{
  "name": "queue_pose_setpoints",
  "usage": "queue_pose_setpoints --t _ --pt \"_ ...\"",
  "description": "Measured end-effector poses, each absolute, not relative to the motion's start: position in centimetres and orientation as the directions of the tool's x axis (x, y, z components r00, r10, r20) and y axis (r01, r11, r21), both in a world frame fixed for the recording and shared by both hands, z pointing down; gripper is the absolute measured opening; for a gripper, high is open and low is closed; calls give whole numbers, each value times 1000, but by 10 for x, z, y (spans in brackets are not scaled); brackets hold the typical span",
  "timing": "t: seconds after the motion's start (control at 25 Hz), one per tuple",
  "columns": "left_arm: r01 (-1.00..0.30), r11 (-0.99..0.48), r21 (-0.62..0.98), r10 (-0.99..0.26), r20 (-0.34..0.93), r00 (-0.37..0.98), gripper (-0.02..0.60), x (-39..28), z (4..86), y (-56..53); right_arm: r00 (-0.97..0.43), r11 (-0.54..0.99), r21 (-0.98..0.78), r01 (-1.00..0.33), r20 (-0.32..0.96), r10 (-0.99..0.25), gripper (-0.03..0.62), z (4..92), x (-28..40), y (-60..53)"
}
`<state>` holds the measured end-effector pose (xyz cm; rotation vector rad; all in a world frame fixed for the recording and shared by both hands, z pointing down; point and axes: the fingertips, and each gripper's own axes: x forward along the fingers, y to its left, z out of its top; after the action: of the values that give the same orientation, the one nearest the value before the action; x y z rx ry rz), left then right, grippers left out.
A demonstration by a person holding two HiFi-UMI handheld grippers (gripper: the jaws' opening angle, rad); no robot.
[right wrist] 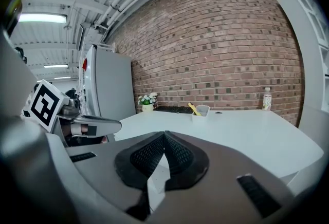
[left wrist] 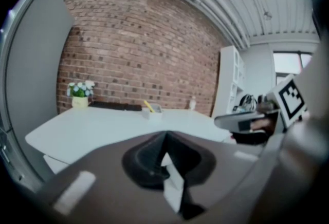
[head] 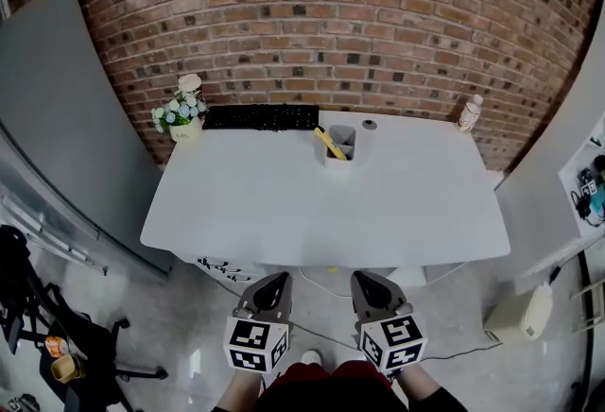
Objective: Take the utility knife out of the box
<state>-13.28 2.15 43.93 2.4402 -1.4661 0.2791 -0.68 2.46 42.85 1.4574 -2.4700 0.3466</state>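
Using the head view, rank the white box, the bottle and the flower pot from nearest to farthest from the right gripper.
1. White box: middle of the table, almost straight ahead of the right gripper.
2. Bottle: back right corner.
3. Flower pot: back left corner, on the far side.

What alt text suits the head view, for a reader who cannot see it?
A yellow utility knife leans in a small box on a white table by a brick wall. The left gripper and right gripper, both shut, hover before it.

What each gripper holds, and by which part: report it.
Nothing. The left gripper and right gripper are shut and empty; the utility knife sits in the box.
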Motion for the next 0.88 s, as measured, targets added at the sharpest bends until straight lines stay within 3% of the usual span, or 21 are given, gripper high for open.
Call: queue_pose_setpoints --t 0.88 --pt "-875 -475 94 -821 310 479 3 -130 436 -10 -440 444 -67 -893 337 -833 8 427 -6 7"
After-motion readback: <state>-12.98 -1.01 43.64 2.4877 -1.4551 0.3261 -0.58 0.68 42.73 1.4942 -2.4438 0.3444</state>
